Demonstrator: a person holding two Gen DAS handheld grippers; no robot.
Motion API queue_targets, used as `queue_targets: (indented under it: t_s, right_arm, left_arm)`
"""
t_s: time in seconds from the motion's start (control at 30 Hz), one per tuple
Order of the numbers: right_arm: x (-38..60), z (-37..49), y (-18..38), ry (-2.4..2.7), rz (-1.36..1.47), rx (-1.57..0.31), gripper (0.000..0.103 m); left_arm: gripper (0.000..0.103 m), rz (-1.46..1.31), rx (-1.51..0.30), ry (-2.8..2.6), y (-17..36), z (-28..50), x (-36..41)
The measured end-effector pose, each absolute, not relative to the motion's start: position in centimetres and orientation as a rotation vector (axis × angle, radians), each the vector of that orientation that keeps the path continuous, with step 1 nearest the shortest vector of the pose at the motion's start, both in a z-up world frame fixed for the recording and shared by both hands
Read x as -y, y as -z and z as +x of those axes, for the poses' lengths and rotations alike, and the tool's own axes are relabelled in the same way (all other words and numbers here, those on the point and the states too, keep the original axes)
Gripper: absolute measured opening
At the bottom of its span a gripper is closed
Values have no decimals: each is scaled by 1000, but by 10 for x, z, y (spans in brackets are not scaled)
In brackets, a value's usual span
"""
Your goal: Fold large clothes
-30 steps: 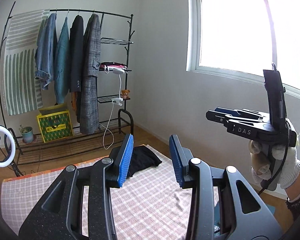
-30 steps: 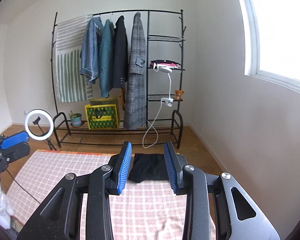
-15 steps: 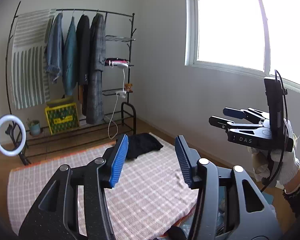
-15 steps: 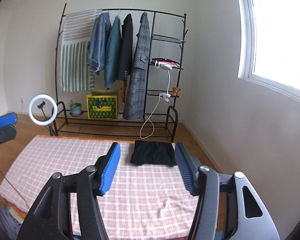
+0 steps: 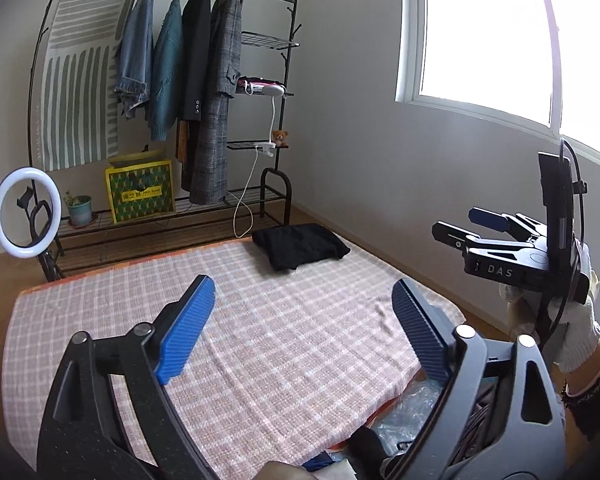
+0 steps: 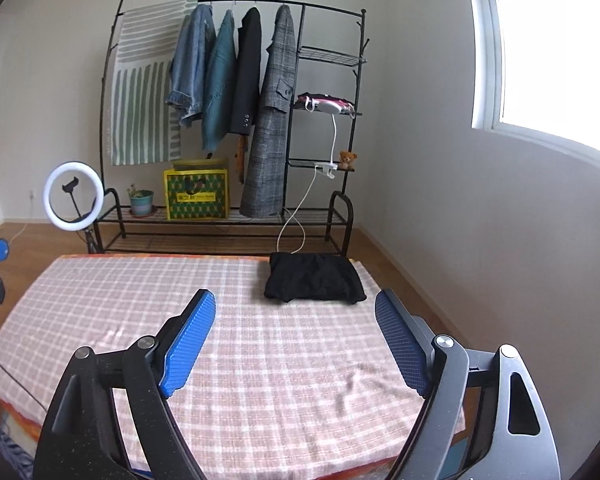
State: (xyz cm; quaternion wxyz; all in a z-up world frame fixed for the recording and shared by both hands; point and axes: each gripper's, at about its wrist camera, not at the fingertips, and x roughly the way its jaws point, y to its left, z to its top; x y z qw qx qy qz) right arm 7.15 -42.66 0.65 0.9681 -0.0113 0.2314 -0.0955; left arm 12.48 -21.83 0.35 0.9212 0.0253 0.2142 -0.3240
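One folded black garment point(image 6: 315, 282) lies on one pink checked blanket point(image 6: 236, 344); four garments hang on one black metal rack point(image 6: 332, 56); two blue-padded grippers.

I see a black clothes rack point(image 6: 236, 120) against the far wall; a ring light point(image 6: 73, 196) stands left of it; a yellow box point(image 6: 196, 194) sits on its bottom shelf.

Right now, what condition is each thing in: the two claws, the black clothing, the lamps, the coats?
Left gripper: open, holding nothing.
Right gripper: open, holding nothing.
Black garment: folded, lying at the checked blanket's far right corner.
Ring light: switched on.
Grey plaid coat: hanging on the rack.
Denim jacket: hanging.
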Motion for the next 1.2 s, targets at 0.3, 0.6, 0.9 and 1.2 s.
queue_targets:
  t_s: [0.3,0.6,0.9,1.2]
  right_arm:
    - [421,85,28,214,31,-493,83]
    - [414,106,61,223,25,-531,84]
    - [420,114,80,227,42,-550,84]
    - [428,122,88,221,61,-586,84]
  left_arm:
    - [103,101,-440,640,32,135,227]
    - [103,139,-532,596,69,153,237]
    - [103,178,-552,551,85,163,243]
    - [103,191,-574,554,94,168,254]
